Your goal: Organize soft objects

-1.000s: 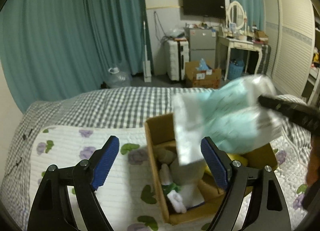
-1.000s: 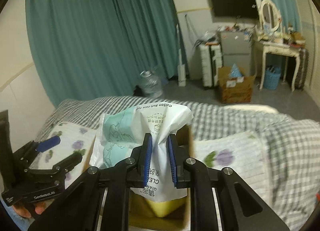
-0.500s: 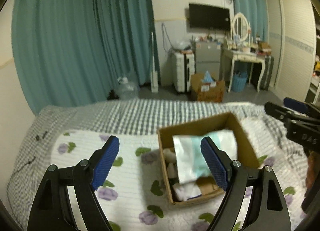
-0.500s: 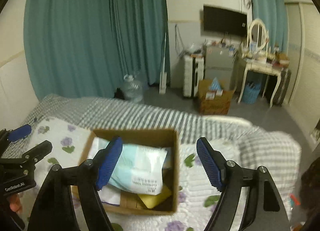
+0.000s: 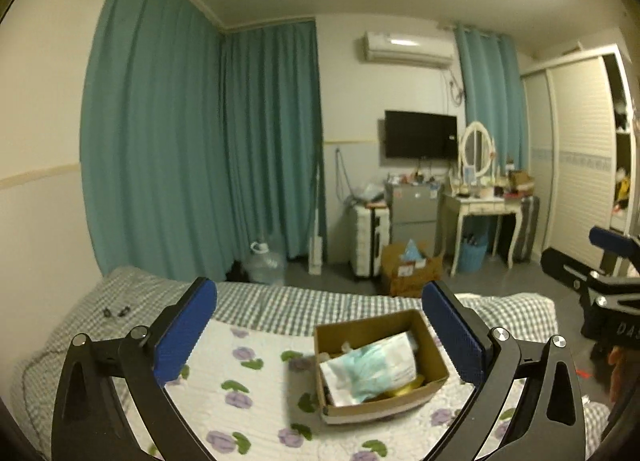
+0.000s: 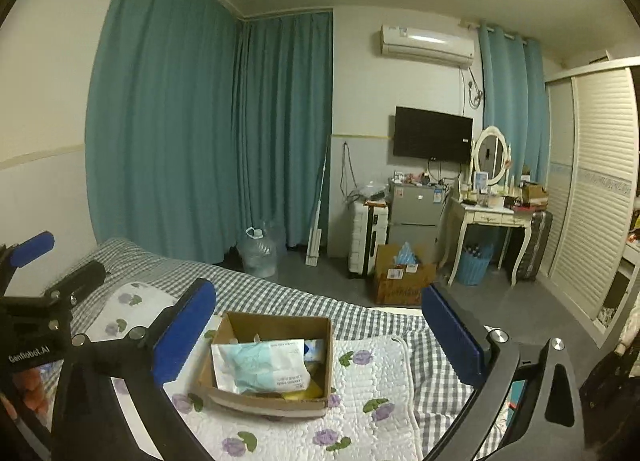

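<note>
A brown cardboard box (image 5: 382,407) (image 6: 262,401) sits on the bed. A white and teal tissue pack (image 5: 372,369) (image 6: 260,367) lies on top inside it, over a yellow item (image 6: 301,393) and other soft things that are mostly hidden. My left gripper (image 5: 319,331) hangs well above and behind the box, its jaws opening wide with nothing between them. My right gripper (image 6: 319,327) is also high and back from the box, its jaws opening and empty. Each gripper shows at the edge of the other's view.
The box rests on a white quilt with purple flowers (image 5: 240,385) over a grey checked sheet (image 6: 280,293). Beyond the bed's far edge are a water jug (image 6: 258,251), a second cardboard box (image 6: 404,273), a suitcase, a small fridge, a dressing table (image 6: 490,221) and a wardrobe.
The right gripper let go of the tissue pack, which dropped into the box. Both grippers opened wider and pulled up and back, so the box now looks smaller and lower.
</note>
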